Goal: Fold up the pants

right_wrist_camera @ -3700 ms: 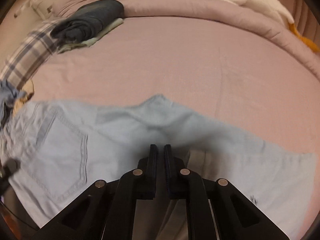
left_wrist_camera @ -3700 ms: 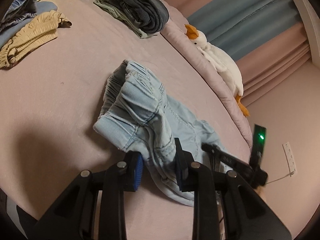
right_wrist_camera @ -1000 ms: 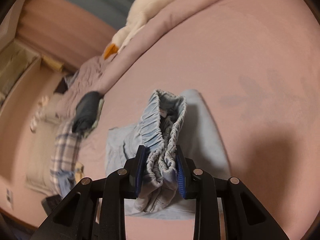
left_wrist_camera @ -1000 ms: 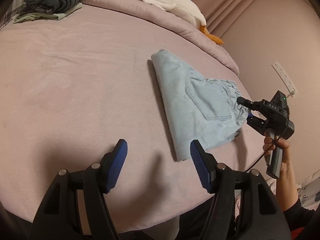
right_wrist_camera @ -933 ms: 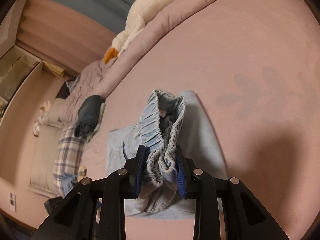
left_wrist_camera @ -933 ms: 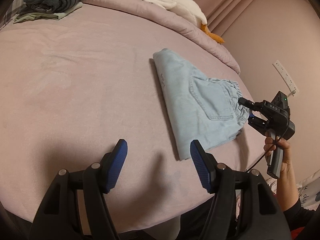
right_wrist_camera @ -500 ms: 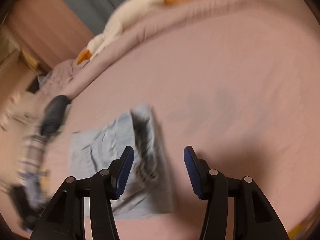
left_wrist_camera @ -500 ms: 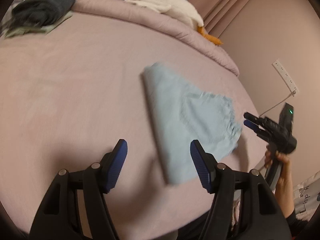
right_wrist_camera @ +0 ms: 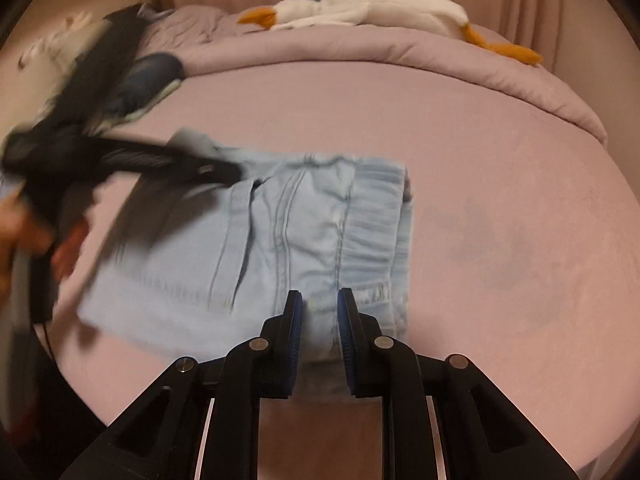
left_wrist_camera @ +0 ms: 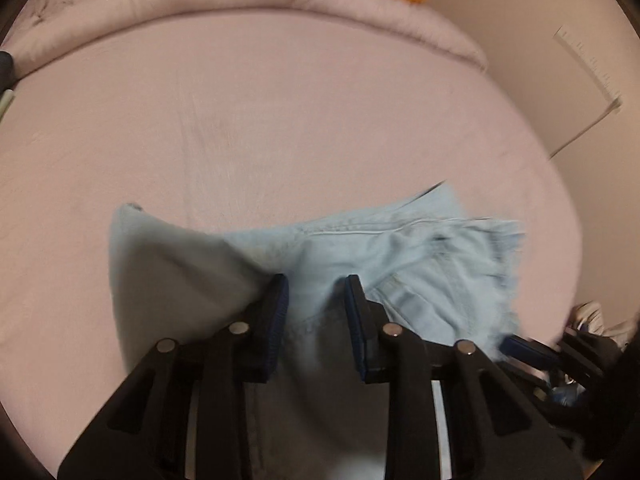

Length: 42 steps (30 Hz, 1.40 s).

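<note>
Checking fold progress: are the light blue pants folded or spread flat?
Folded: the pants lie as a compact stacked rectangle on the bed, elastic waistband layered along its right edge.

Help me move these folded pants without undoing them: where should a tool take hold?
Probably the pants at the near edge close to the gathered waistband, coming in low from the bed's front edge. The layers stack thickest there, so one pinch would likely hold them all. The right tool already straddles that edge.

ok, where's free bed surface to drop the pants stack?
Bare sheet between the folded pants and the rolled duvet with the goose toy; also right of the waistband. Crowded at far left: dark folded clothes. Near edge holds the pants and both hand-held grippers.
</note>
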Each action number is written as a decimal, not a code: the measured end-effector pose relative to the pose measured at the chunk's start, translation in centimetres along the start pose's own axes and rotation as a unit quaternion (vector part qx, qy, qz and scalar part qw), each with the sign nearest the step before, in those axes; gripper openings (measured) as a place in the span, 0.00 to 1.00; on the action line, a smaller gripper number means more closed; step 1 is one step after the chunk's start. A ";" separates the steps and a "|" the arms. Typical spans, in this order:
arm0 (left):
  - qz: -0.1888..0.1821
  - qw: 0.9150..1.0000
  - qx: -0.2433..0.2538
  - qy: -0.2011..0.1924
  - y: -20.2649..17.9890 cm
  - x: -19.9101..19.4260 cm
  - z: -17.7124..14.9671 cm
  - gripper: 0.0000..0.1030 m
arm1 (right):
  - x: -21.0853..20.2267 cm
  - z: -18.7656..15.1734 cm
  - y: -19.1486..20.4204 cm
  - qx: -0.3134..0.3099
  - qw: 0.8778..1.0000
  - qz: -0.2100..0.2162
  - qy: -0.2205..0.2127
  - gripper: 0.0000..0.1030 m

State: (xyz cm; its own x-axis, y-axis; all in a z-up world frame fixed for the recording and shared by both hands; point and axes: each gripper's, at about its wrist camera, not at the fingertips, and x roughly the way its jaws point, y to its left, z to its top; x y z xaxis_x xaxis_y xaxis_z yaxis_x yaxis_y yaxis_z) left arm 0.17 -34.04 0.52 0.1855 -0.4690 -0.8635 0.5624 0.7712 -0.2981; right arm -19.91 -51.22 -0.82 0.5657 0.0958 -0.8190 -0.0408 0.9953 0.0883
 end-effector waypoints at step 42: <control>-0.115 0.979 -0.147 -0.083 5.1 -9.3 -18.1 0.44 | 0.3 -0.5 4.5 -0.031 0.997 0.072 0.020 0.34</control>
State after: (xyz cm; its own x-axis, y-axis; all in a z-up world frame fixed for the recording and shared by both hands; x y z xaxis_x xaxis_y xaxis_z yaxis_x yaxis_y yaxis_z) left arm -13.25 -17.95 -0.28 0.2226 -0.6897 -0.6890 0.3532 0.7158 -0.6024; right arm -20.30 -46.72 -0.97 0.5176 0.2371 -0.8221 -0.1706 0.9702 0.1723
